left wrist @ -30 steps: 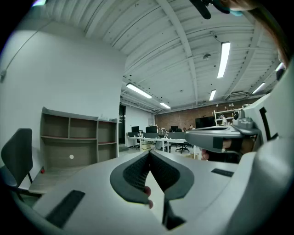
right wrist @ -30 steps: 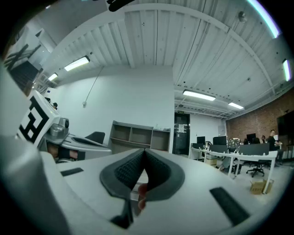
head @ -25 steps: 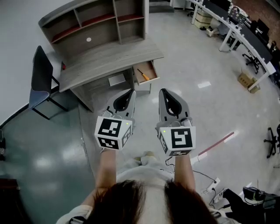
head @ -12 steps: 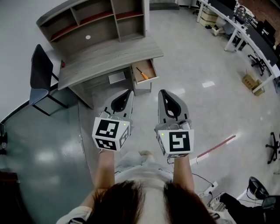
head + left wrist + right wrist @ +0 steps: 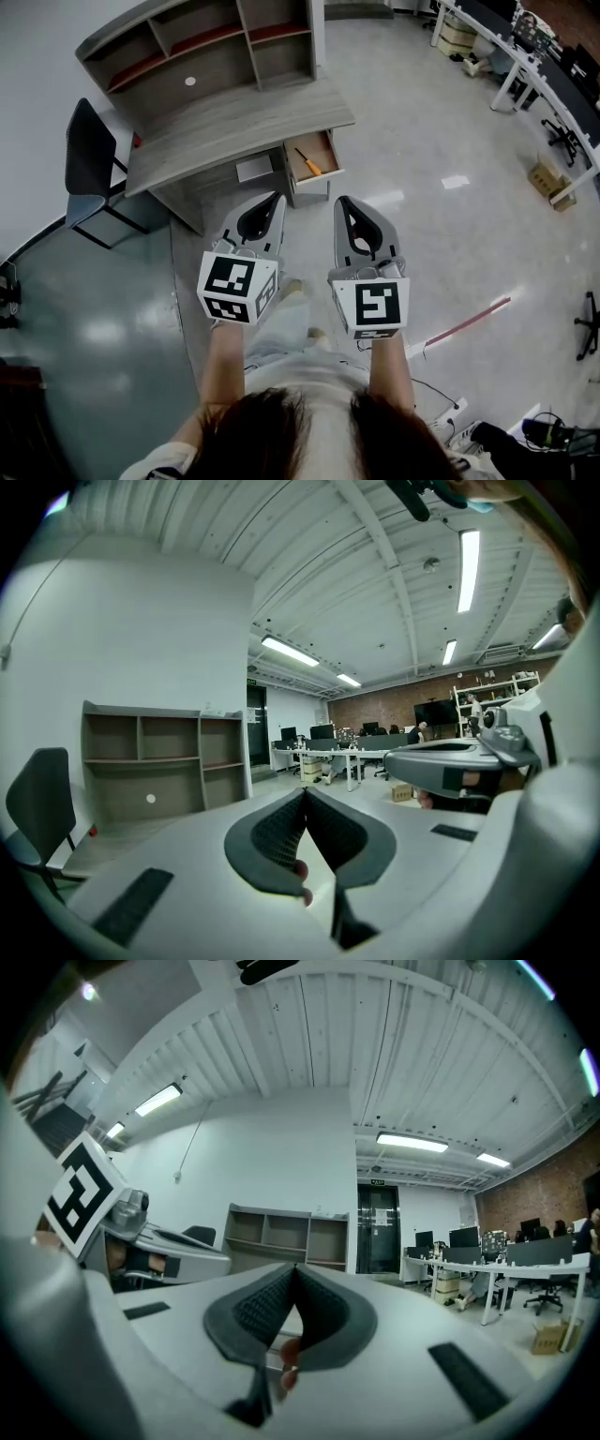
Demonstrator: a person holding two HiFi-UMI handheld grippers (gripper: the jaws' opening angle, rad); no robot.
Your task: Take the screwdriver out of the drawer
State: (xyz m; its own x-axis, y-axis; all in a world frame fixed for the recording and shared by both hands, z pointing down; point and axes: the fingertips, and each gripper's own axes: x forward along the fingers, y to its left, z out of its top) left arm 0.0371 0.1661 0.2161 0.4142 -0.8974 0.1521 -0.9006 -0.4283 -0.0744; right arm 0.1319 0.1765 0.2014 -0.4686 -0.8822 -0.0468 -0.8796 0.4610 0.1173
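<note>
Your left gripper (image 5: 274,197) and right gripper (image 5: 342,200) are side by side, each with a checker-marked cube at the back. On both, the ribbed dark pads meet tip to tip, so the jaws are together and hold nothing. Glossy grey floor (image 5: 412,187) lies between them and the pale wood-grain counter (image 5: 234,122). Its drawer (image 5: 328,148) stands pulled open, with the orange-handled screwdriver (image 5: 308,160) lying slantwise inside. A black chair (image 5: 84,155) stands at the counter's left, and a boxy shelf hutch (image 5: 206,56) rises behind it.
</note>
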